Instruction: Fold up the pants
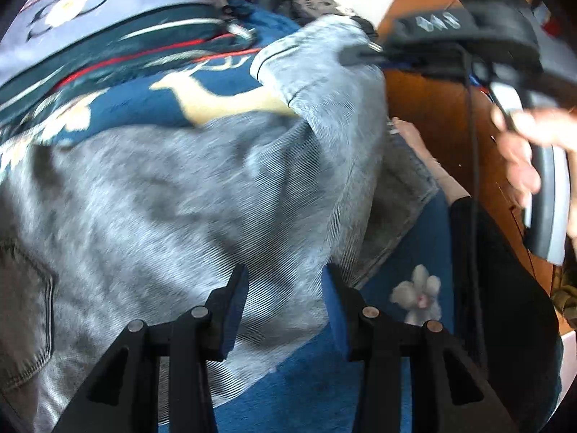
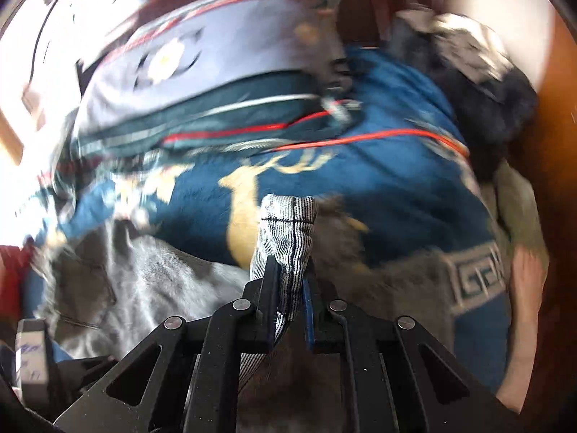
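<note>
Grey denim pants [image 1: 173, 195] lie spread on a blue blanket with a deer print [image 1: 144, 104]. My left gripper [image 1: 285, 288] is open, its fingers [image 1: 230, 306] just above the pants near their lower edge. My right gripper [image 2: 292, 278] is shut on the hem of a grey pant leg [image 2: 285, 231] and holds it lifted above the blanket [image 2: 378, 187]. The right gripper also shows in the left wrist view [image 1: 360, 54], holding that leg at its far end. The rest of the pants [image 2: 144, 267] lies lower left in the right wrist view.
A grey and dark green bag with red piping [image 1: 108, 36] [image 2: 216, 90] lies at the far side of the blanket. Wooden floor [image 1: 432, 115] runs to the right. A bare foot [image 1: 414, 137] rests beside the blanket. Dark clothing [image 2: 487, 90] is piled at the far right.
</note>
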`<action>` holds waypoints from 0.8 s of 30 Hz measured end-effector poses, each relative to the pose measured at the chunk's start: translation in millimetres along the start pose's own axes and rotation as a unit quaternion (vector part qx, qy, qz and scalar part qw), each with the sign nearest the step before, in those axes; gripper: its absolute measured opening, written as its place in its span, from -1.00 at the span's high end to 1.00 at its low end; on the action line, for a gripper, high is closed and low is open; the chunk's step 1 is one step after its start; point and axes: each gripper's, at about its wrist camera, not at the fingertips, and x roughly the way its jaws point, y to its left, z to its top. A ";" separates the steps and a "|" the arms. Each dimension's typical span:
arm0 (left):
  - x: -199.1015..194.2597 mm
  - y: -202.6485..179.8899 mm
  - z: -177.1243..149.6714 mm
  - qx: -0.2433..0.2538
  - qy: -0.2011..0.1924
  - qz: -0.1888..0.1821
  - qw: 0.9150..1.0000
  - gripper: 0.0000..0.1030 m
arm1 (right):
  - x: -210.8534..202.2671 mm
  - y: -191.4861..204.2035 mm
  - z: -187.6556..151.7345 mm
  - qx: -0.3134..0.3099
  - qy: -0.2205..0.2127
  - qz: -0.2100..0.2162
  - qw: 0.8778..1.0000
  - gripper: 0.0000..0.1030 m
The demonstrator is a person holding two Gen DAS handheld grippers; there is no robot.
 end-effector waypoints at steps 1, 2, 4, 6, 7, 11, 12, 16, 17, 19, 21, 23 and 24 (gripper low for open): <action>0.0 -6.3 2.8 0.009 -0.001 0.002 1.000 0.16 | -9.2 -15.7 -5.4 0.026 -0.006 0.004 1.000 0.80; 1.1 -11.4 4.9 0.016 0.000 0.003 1.000 0.16 | -14.3 -26.7 -10.8 0.045 -0.008 0.005 0.999 0.80; 7.5 -20.2 10.3 0.025 0.007 0.001 1.000 0.16 | -19.1 -55.2 -32.3 0.089 -0.005 -0.002 0.996 0.80; 14.1 -21.0 6.6 0.031 0.020 0.001 0.999 0.16 | -12.3 -79.3 -56.6 0.130 0.013 -0.013 0.991 0.80; 20.6 -23.8 5.6 0.034 0.031 0.005 0.999 0.16 | -5.8 -91.4 -70.2 0.155 0.026 -0.016 0.987 0.80; 35.5 -29.7 -5.7 0.061 0.055 0.028 0.996 0.16 | 14.4 -114.3 -112.4 0.216 0.072 -0.009 0.974 0.80; 35.4 -33.2 -6.9 0.071 0.051 0.036 0.995 0.16 | 10.1 -114.1 -112.2 0.216 0.066 -0.003 0.974 0.80; 28.9 -45.6 0.1 0.095 0.037 0.041 0.994 0.47 | -15.6 -104.2 -102.2 0.170 0.018 -0.002 0.985 0.80; 25.5 -49.6 2.8 0.103 0.031 0.040 0.993 0.53 | -24.8 -99.9 -100.7 0.160 -0.001 -0.003 0.987 0.80; 22.0 -54.9 5.6 0.120 0.022 0.042 0.992 0.57 | -37.0 -96.8 -99.7 0.156 -0.028 0.000 0.987 0.80; 21.8 -59.1 5.3 0.130 0.028 0.036 0.991 0.58 | -45.4 -93.6 -103.1 0.158 -0.038 -0.005 0.987 0.80; 31.9 -61.3 2.0 0.136 0.048 0.039 0.989 0.58 | -38.8 -96.5 -113.3 0.170 -0.002 -0.013 0.985 0.80; 39.4 -60.7 -0.1 0.138 0.064 0.041 0.988 0.58 | -30.2 -99.0 -118.8 0.175 0.021 -0.020 0.984 0.79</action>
